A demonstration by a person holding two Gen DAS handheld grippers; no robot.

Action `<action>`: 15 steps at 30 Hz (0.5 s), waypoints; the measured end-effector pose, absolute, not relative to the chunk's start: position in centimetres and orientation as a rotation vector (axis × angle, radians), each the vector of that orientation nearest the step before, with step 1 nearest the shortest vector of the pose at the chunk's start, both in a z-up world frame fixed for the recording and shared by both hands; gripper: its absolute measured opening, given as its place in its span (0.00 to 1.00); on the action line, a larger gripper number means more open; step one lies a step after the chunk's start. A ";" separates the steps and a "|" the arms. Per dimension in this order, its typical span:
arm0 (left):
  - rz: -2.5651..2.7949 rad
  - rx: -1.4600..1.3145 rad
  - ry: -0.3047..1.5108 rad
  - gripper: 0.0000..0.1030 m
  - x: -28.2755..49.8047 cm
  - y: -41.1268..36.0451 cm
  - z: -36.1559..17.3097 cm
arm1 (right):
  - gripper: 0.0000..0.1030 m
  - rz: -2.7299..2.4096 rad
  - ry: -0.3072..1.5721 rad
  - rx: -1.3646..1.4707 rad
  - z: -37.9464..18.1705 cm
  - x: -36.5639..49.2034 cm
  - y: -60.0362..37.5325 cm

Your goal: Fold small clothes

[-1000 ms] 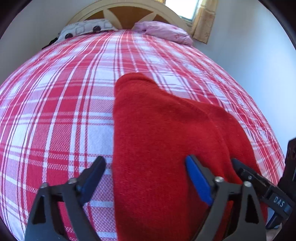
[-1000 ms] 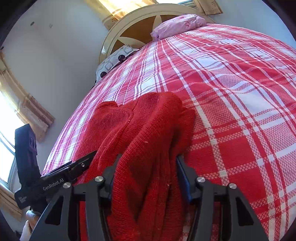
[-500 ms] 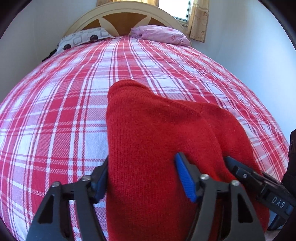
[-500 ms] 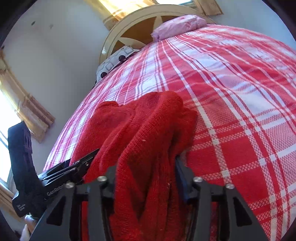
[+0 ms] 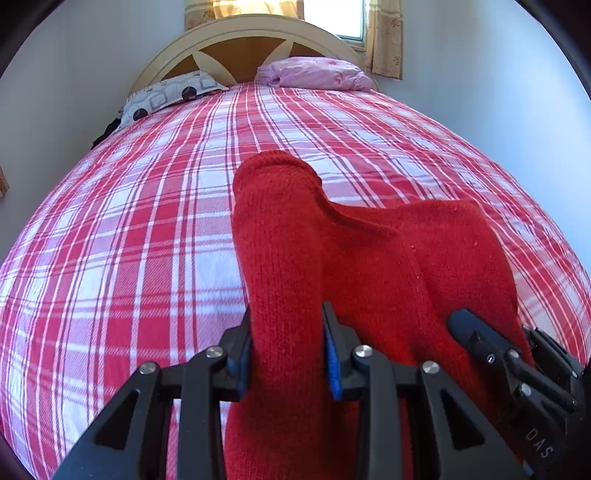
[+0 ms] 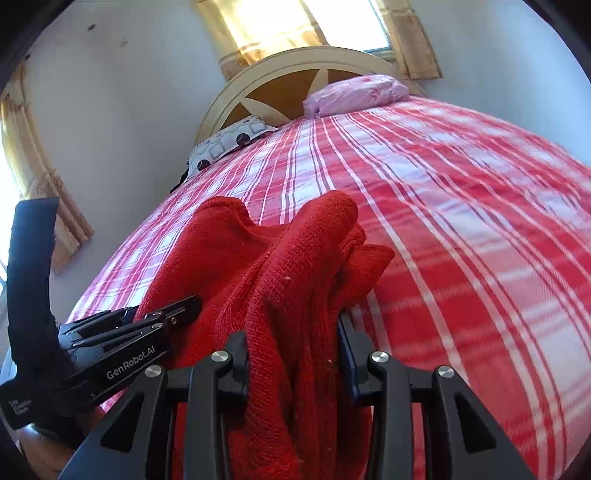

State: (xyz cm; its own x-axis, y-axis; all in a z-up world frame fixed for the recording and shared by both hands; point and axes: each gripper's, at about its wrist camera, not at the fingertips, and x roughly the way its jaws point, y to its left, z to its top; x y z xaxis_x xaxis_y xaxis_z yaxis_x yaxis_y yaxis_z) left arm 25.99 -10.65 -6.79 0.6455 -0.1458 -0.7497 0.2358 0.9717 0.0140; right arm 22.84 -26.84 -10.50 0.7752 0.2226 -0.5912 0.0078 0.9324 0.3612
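On the checked red-and-white bed cover (image 5: 129, 258) lies a soft, fuzzy red knitted sweater (image 5: 369, 258), bunched up at 6 o'clock. Both the left claw (image 5: 286, 350) and right claw (image 6: 293, 354) have just been closing and now pinch its thick folds.

A bedroom in a home. A bed (image 5: 147, 229) fills the room, spread with a red-and-white plaid cover and backed by a cream arched headboard (image 5: 243, 40) with brown panels. Against it lie a pink pillow (image 5: 314, 74) and a grey patterned pillow (image 5: 170, 96). Behind, a sunlit window (image 6: 295, 22) hangs with yellow patterned curtains (image 5: 386, 40), set in plain pale walls (image 6: 122, 103).
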 end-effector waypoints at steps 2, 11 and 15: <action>-0.222 0.131 0.855 0.33 25.2 -10.8 -6.9 | 0.36 0.122 0.691 0.375 -10.7 22.0 -27.1; -0.228 0.059 0.924 0.82 26.9 -9.4 -8.2 | 0.37 0.128 0.704 0.391 -12.1 21.0 -27.9; -0.286 -0.105 0.993 0.71 27.9 -8.2 -9.6 | 0.37 0.138 0.710 0.433 -12.7 21.2 -28.4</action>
